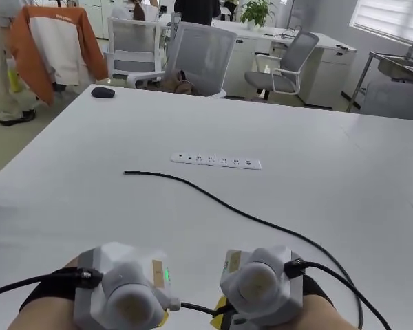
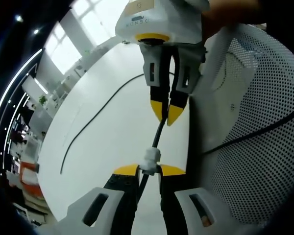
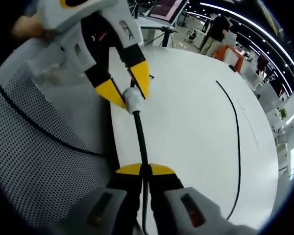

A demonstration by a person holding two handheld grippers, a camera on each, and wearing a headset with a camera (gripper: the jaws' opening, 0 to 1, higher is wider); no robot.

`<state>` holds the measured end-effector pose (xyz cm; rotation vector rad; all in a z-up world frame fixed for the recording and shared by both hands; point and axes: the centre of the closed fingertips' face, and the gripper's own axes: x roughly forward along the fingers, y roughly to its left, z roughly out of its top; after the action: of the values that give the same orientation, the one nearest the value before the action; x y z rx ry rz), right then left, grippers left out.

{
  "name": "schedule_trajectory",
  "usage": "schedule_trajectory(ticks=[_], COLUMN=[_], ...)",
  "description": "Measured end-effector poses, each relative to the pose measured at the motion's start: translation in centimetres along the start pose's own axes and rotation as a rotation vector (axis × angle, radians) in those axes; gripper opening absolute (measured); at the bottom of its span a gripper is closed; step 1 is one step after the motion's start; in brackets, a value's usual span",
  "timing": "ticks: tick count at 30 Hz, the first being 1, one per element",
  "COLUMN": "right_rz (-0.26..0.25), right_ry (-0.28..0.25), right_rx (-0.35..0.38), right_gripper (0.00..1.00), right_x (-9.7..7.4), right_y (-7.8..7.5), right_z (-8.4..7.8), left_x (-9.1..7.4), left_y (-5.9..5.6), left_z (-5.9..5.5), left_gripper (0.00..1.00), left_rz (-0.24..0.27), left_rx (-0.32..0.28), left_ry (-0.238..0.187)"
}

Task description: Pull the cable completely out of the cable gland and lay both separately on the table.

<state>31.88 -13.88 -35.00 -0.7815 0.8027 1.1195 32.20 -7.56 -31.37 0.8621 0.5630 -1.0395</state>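
Low at the table's near edge, my left gripper [image 2: 148, 170] is shut on the white cable gland [image 2: 150, 158]. A black cable [image 2: 158, 134] comes out of the gland and runs a short way to my right gripper [image 3: 146, 169], which is shut on it just behind the gland [image 3: 133, 100]. The two grippers face each other, tips a short gap apart. In the head view the left gripper [image 1: 168, 306] and right gripper [image 1: 221, 308] sit at the bottom, the cable [image 1: 248, 216] trailing in a long curve across the white table [image 1: 330, 172] to a free end at the left.
A white power strip [image 1: 215, 161] lies beyond the cable. A dark mouse [image 1: 102, 92] rests at the far left edge. Office chairs [image 1: 199, 55] and an orange jacket [image 1: 51, 41] stand behind the table. White mesh [image 2: 250, 122] lies below the near edge.
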Motion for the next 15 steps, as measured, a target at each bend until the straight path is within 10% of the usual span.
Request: schedule_trajectory(ticks=[15], right_rz=[-0.051], right_ry=[0.122], right_rx=[0.078], right_gripper=[0.03], right_x=[-0.3], right_y=[-1.3], right_z=[-3.0], left_x=[0.0], left_y=[0.1], left_z=[0.1], left_gripper=[0.17], left_rz=[0.001], left_rx=[-0.004], left_ry=[-0.001])
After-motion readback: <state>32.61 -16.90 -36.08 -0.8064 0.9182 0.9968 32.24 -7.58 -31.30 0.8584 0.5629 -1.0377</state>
